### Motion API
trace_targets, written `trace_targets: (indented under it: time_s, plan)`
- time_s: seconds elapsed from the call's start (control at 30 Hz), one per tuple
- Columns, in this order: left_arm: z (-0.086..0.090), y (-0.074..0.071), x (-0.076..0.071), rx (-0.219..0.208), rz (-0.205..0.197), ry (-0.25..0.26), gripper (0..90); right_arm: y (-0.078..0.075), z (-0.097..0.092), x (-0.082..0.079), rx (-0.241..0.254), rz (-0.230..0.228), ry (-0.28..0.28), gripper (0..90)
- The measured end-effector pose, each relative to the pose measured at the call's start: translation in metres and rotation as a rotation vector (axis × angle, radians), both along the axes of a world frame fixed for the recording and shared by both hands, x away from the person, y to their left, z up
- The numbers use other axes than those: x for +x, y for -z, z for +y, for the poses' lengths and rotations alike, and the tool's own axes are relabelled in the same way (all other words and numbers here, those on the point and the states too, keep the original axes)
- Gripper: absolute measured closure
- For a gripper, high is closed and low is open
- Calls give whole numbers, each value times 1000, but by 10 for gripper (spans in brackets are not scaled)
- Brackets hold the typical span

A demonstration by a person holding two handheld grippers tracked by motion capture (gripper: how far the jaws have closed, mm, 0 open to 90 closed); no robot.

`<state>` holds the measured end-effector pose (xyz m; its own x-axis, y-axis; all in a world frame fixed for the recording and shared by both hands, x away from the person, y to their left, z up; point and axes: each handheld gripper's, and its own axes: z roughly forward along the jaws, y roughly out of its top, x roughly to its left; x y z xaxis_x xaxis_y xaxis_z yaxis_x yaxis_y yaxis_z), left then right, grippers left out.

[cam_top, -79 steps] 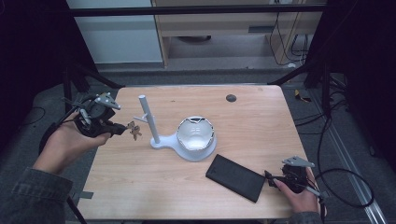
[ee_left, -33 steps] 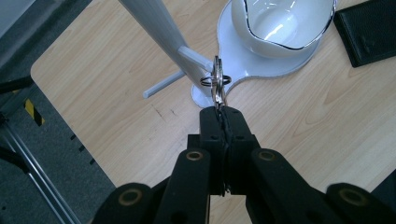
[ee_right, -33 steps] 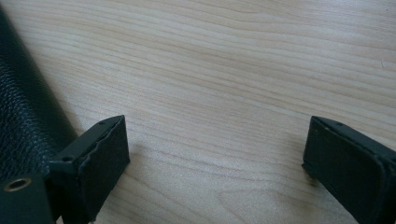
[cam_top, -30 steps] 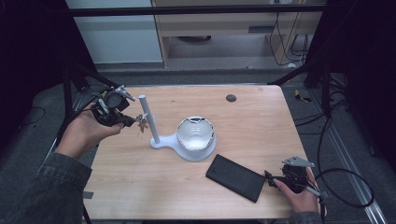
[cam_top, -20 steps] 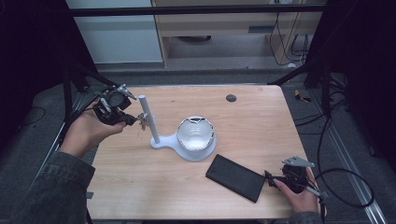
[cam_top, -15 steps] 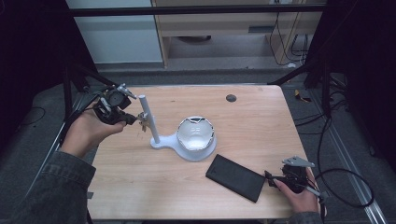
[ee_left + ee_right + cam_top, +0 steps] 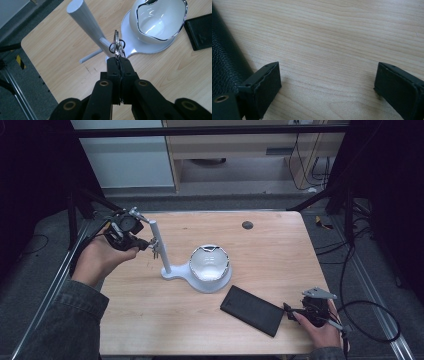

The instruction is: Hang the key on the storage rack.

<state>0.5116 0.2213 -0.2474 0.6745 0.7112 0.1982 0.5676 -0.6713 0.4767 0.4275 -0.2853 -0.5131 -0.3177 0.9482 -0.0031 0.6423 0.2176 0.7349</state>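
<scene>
A white stand [image 7: 161, 247] with an upright post and a side peg [image 7: 104, 42] rises from a base that carries a white bowl [image 7: 209, 262]. My left gripper [image 7: 148, 243] is shut on a bunch of key rings [image 7: 117, 47], held right at the peg beside the post [image 7: 86, 20]. The bowl [image 7: 160, 20] is just beyond the rings. My right gripper [image 7: 289, 311] rests open on the table near the front right corner. Its jaws stand wide apart over bare wood [image 7: 329, 75], with a black leather case [image 7: 224, 60] at its left.
The black case [image 7: 252, 310] lies flat on the wooden table [image 7: 270, 250] between the bowl and my right gripper. A small dark round spot [image 7: 247, 225] sits near the far edge. Cables [image 7: 360, 320] trail off the table's right side.
My left gripper has carried the key rings up and to the right, from the table's left side to the stand's post. The right gripper has stayed put.
</scene>
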Motion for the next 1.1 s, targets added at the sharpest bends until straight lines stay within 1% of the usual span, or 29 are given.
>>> trace_targets:
  time_s: [0.17, 0.2, 0.23, 0.3, 0.37, 0.47, 0.57, 0.6, 0.67, 0.7, 0.87, 1.1]
  plan:
    - [0, 0, 1, -1, -1, -3, 885, 0, 0, 0, 1, 1, 1, 70]
    - [1, 0, 1, -4, -3, -5, 886, 0, 0, 0, 0, 0, 0, 70]
    - [2, 1, 1, -15, 4, -3, 885, 0, 0, 0, 0, 0, 0, 70]
    - [4, 1, 0, -20, 7, -9, 885, 0, 0, 0, 0, 0, 0, 70]
    - [7, 2, 0, -27, -7, -3, 885, 0, 0, 0, 1, 1, 1, 70]
    - [7, 3, 0, -39, -12, -2, 885, 0, 0, 0, 2, 0, 2, 70]
    - [3, 5, 2, -27, -14, 0, 884, 0, 0, 0, 0, 0, 0, 70]
    - [1, 6, 2, -29, -11, -9, 884, 0, 0, 0, 2, 0, 1, 70]
    - [1, 6, 2, -24, -13, -10, 884, 0, 0, 0, 0, 0, 0, 70]
    - [0, 8, 4, -17, -8, -14, 884, 0, 0, 0, 2, 1, 0, 70]
    - [3, 11, 6, -35, -14, -17, 884, 0, 0, 0, 0, -1, -1, 70]
    - [3, 11, 6, -36, -15, -15, 884, 0, 0, 0, 4, 0, 2, 70]
